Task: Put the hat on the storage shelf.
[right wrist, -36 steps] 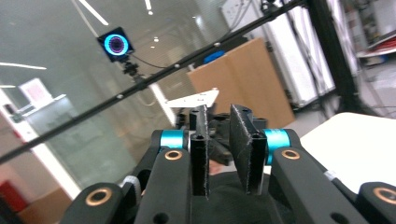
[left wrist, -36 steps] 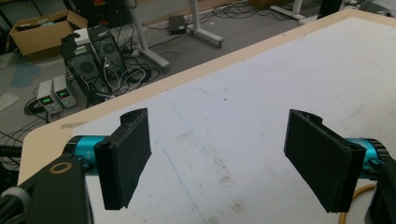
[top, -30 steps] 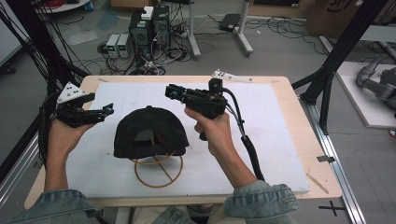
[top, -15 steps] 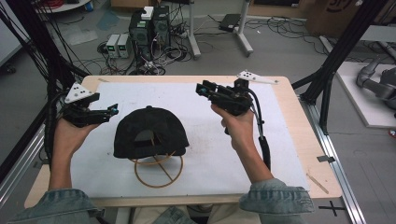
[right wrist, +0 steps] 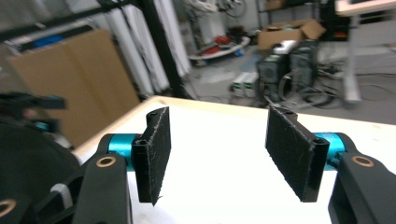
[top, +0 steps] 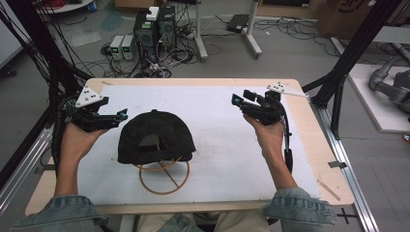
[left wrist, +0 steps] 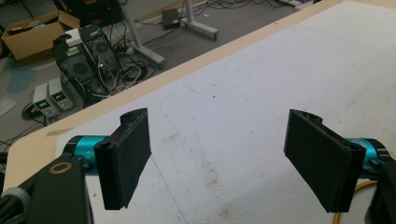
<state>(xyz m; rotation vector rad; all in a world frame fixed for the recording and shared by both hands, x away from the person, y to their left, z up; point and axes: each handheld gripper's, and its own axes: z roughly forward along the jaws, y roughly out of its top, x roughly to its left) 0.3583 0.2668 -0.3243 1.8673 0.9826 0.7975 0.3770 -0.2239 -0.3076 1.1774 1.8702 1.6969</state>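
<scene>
A black cap [top: 154,137] sits on a wooden ring stand [top: 163,176] at the middle left of the white mat [top: 222,145]. Just left of the cap, my left gripper [top: 122,115] is held above the mat, pointing right toward it. In the left gripper view it [left wrist: 224,158] is open, with bare mat between the jaws. At the right side of the table my right gripper [top: 237,100] points left, well apart from the cap. The right gripper view shows it [right wrist: 217,149] open and holding nothing, with the cap [right wrist: 28,163] blurred at the left edge.
The wooden table [top: 319,145] carries the mat. Beyond its far edge, computer cases [top: 154,24] and cables lie on the floor. Black frame posts [top: 358,43] stand at both sides. An orange-yellow curved edge [left wrist: 348,215] shows by the left gripper's right jaw.
My right gripper has moved from above the cap's right side out to the right of the table. The left gripper has barely shifted. The cap stays put.
</scene>
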